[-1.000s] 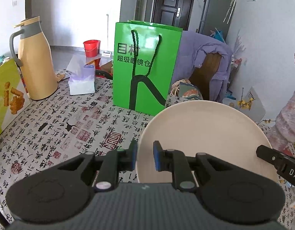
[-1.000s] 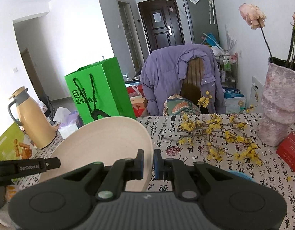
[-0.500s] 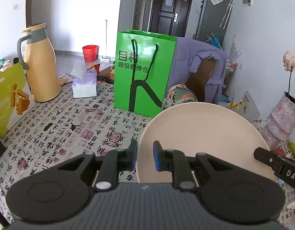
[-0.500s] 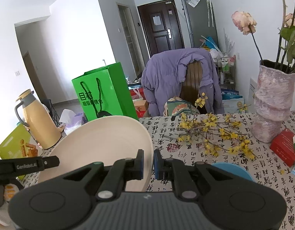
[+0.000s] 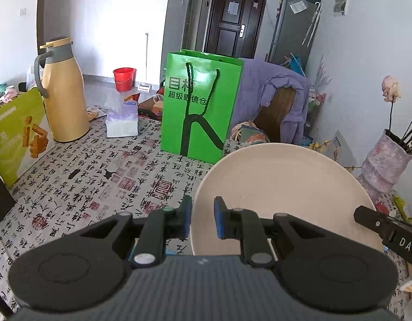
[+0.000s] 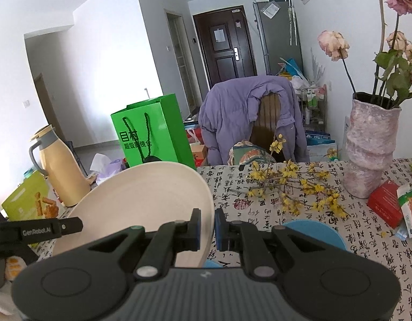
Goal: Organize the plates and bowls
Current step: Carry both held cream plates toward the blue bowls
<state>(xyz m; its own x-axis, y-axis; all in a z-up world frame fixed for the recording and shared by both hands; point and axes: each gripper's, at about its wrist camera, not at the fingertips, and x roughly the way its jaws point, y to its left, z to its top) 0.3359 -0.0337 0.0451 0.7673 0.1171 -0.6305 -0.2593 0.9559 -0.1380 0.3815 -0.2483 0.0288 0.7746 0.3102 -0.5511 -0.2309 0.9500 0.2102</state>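
Calligraphy-print cloth covers the desk point(image 5: 104, 176), with a green bag point(image 5: 200, 104) and a thermos point(image 5: 64, 93) at its far side. Both grippers hold one cream plate point(image 5: 281, 195) clear of the desk: the left gripper point(image 5: 202, 220) has its jaws pinching the plate's left rim, the right gripper point(image 6: 206, 228) its right rim. A blue dish point(image 6: 315, 234) lies near right below. Likely a carry toward stacking; keep both hands level and moving together, so the rim doesn't twist free.
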